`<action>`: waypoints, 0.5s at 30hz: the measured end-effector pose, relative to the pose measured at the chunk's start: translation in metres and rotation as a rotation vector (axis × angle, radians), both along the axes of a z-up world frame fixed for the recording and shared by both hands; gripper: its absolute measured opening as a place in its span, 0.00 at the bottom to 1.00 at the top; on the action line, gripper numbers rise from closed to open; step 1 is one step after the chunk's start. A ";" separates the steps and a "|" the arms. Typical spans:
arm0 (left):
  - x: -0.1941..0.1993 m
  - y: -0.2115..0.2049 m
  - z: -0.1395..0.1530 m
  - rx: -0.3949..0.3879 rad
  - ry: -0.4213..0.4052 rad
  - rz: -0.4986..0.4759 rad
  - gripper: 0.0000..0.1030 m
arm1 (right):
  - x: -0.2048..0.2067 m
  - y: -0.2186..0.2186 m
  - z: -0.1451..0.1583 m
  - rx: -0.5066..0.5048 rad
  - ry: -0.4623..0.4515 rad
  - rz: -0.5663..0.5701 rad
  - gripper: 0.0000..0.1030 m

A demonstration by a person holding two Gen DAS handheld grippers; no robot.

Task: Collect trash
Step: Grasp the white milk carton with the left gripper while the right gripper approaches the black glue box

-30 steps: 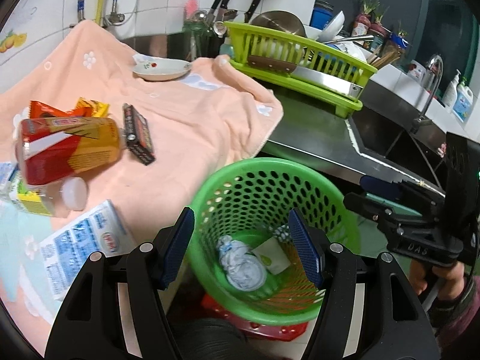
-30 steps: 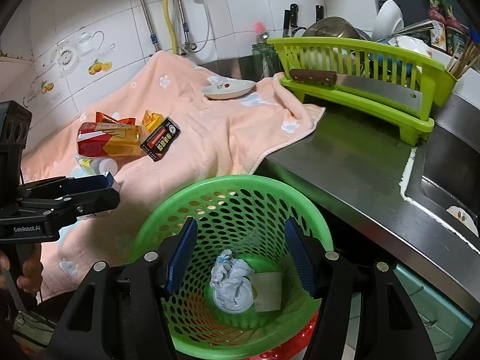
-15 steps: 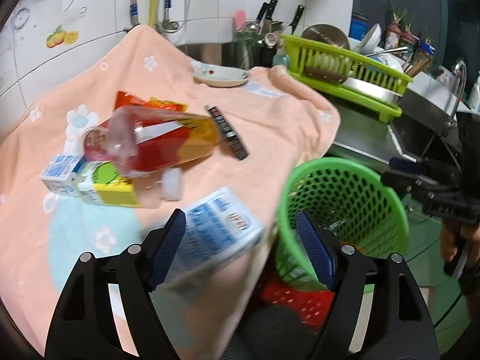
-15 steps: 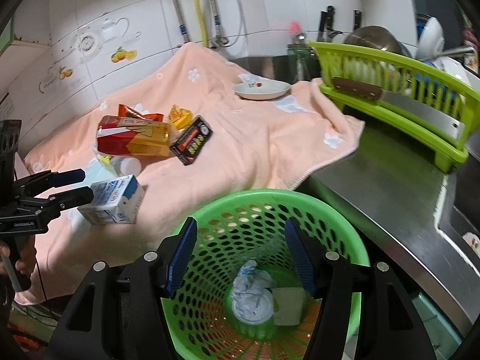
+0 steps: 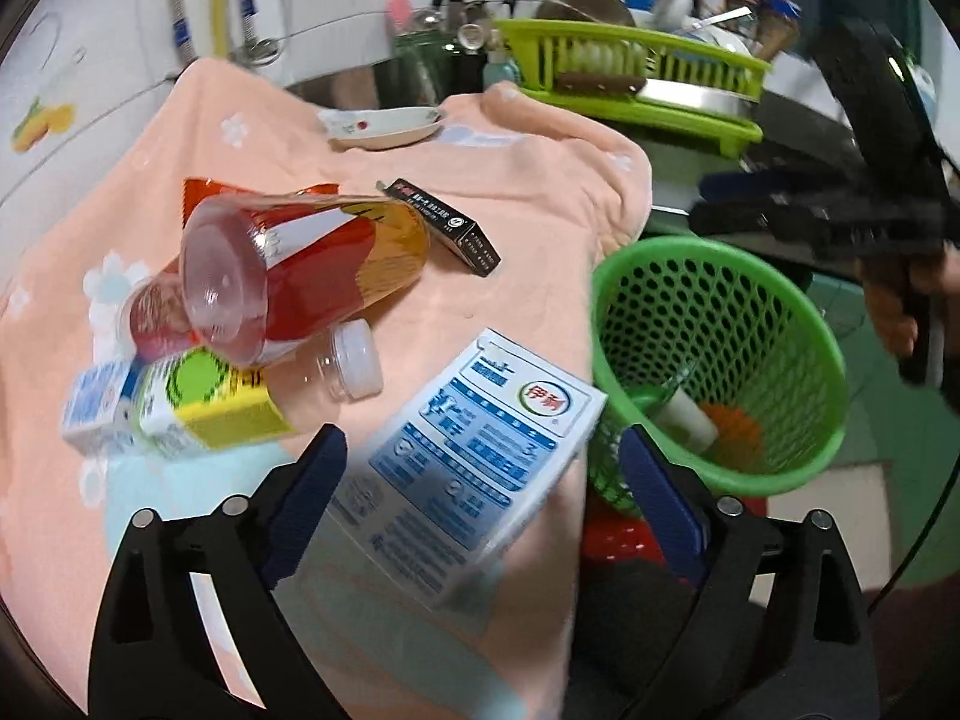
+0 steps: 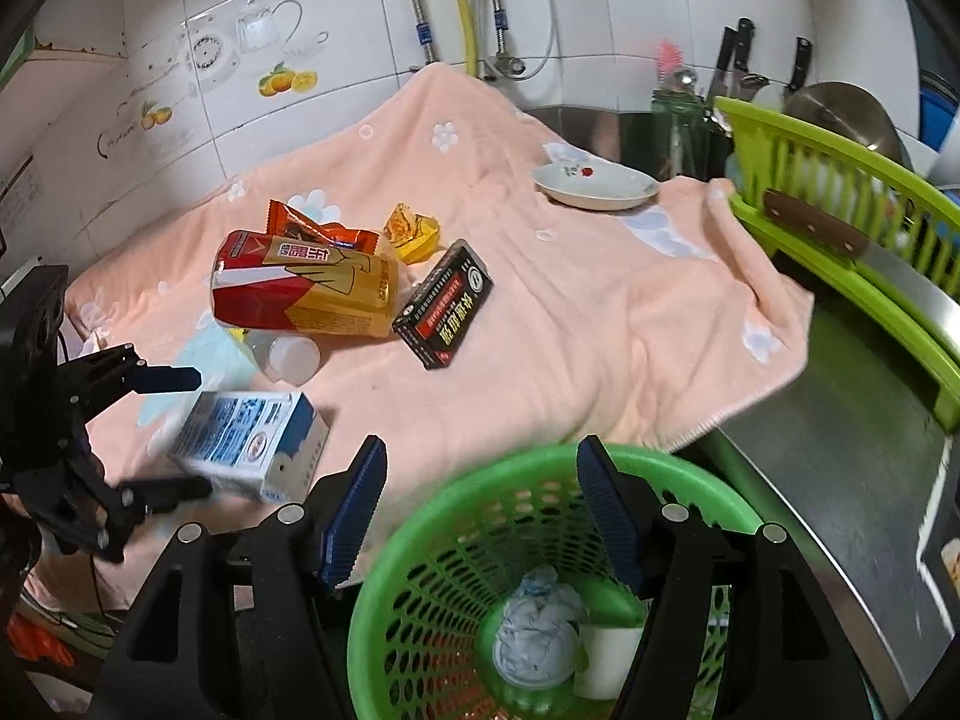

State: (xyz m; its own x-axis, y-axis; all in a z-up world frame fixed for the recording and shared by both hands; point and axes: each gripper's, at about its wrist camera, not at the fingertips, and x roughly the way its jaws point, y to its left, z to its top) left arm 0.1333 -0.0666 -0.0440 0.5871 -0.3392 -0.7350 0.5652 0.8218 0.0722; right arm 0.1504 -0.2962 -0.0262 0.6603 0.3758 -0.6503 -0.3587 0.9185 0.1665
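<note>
Early in the clearing, most litter still on the towel (image 6: 600, 324).
Left gripper (image 5: 480, 480) spread around the milk carton (image 5: 474, 456); right gripper (image 6: 480, 504) spread, empty, over the green basket (image 6: 420, 546) holding two scraps; bottle (image 6: 300, 294), black box (image 6: 444, 306), wrappers (image 6: 318, 231) left.

Left wrist view: the right gripper (image 5: 774, 210), far right of the left tongs, is motion-blurred; how its jaws stand cannot be read here. The hand (image 5: 900, 306) holding it is cut by the frame edge. The near end of the milk carton (image 5: 474, 462) between the left fingers is blurred, so contact with either pad cannot be confirmed. The small carton (image 5: 174, 411) to the left is smeared; its print is unreadable.

Right wrist view: the milk carton (image 6: 249, 444) is blurred at its left end. The basket (image 6: 540, 588) rim nearest the tongs is blurred, and its base is hidden behind the gripper body. The crumpled paper (image 6: 537, 630) is partly covered.
</note>
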 end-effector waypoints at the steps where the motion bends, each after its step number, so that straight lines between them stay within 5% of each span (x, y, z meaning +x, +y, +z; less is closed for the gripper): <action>1: 0.003 0.000 -0.002 0.003 0.008 -0.030 0.89 | 0.006 0.003 0.000 0.004 0.010 0.005 0.62; 10: 0.019 0.007 -0.011 -0.063 0.066 -0.125 0.89 | 0.051 0.023 -0.005 0.039 0.082 0.030 0.62; 15: 0.018 0.011 -0.012 -0.063 0.053 -0.120 0.79 | 0.077 0.038 -0.007 0.062 0.120 0.048 0.62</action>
State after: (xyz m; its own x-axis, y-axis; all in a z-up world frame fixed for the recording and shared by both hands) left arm 0.1511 -0.0561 -0.0559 0.5002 -0.4508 -0.7393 0.6611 0.7502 -0.0102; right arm 0.2271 -0.2586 -0.0333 0.5593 0.4471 -0.6981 -0.3759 0.8873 0.2671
